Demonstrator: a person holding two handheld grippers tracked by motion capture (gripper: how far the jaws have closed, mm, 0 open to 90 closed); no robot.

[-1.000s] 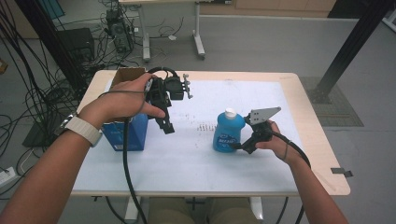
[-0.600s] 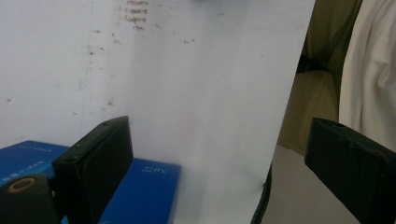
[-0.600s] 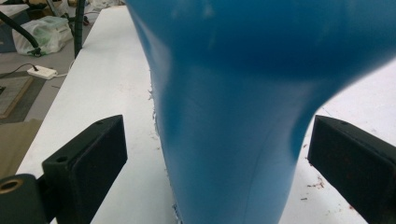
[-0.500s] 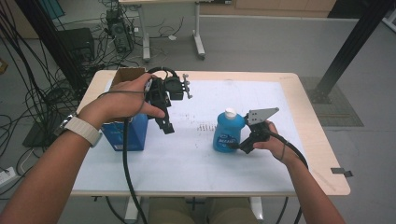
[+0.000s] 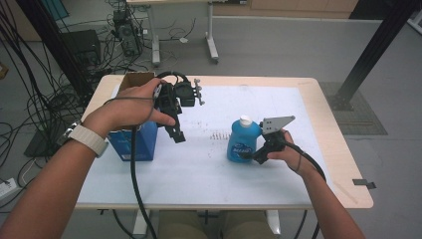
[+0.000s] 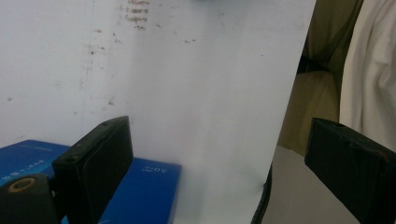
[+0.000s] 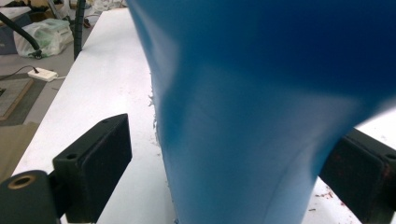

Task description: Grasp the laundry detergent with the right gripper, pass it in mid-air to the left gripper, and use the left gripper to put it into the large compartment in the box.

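At the left of the white-topped table (image 5: 199, 169) stands a blue box (image 5: 133, 140), its cardboard flap open at the far end. The person's left hand (image 5: 130, 107), a pale watch band (image 5: 88, 140) on its wrist, holds the left gripper (image 5: 178, 135) in the air just beside and above that box, tilted so the jaws point down toward the tabletop. From the left gripper view the jaws stand wide apart with nothing between them; below them lie the bare white surface, a corner of the blue box (image 6: 140, 196) and the near table edge. A black cable (image 5: 134, 174) hangs from this gripper down past the table's front.

Further right, near the middle of the table, a blue bottle (image 5: 243, 141) with a white cap stands upright. The right gripper (image 5: 249, 155) comes at it from the right, low by the tabletop, held in the right hand (image 5: 286, 152). In the right gripper view the bottle's body (image 7: 261, 116) sits between the two jaws, one on either side; there is a clear gap at the left jaw, so they are parted around it, not clamped.
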